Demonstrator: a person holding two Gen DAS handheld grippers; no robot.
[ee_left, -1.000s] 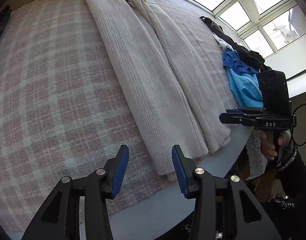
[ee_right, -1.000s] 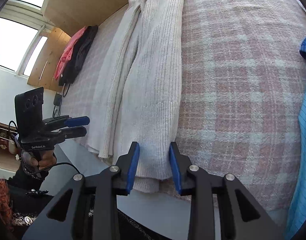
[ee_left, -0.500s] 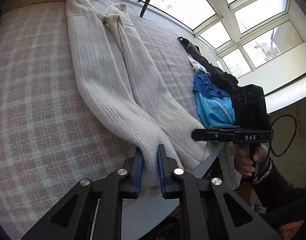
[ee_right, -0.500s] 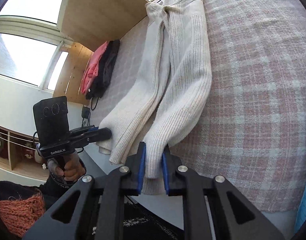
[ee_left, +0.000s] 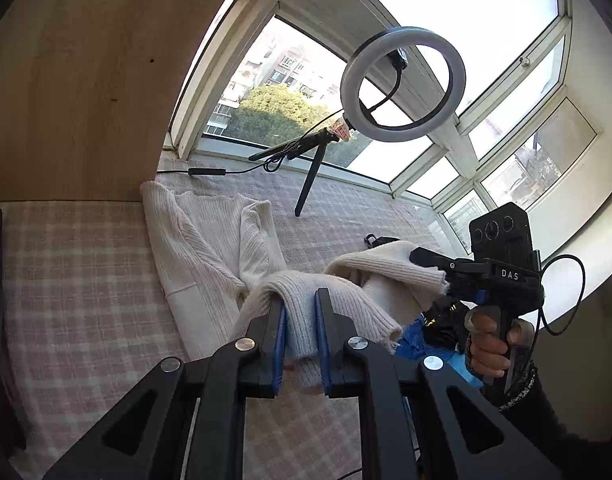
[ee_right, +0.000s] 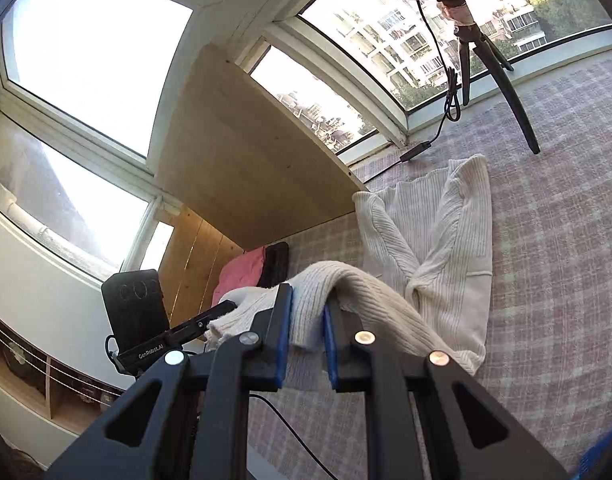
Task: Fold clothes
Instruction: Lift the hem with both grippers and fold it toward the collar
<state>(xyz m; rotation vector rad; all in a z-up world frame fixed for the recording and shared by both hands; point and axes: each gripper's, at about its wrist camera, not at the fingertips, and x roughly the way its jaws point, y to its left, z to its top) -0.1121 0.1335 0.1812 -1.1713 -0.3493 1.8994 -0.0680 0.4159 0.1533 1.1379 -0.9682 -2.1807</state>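
The near hem of the cream knit trousers (ee_left: 209, 248) is hidden between and below the fingers in both views, and the blue clothes (ee_left: 416, 340) past the left gripper's right finger show only as a sliver behind a raised leg. One pair of trousers, two legs, two grippers. The left gripper (ee_left: 299, 340) pinches one ribbed leg end between its blue-padded fingers (ee_left: 279, 332); the right gripper (ee_right: 308, 334) pinches the other leg end the same way. Both ends are lifted off the cloth, the knit draping in soft arches ahead of the fingertips, while the waist part lies flat, farther ahead, on the pink-and-white checked cloth (ee_left: 73, 288). One ring light (ee_left: 402, 84), a thin circle on a black tripod, stands beyond the trousers. A pink and a black folded garment (ee_right: 257, 270) lie left of the right gripper's fingers, partly cut off by the knit.
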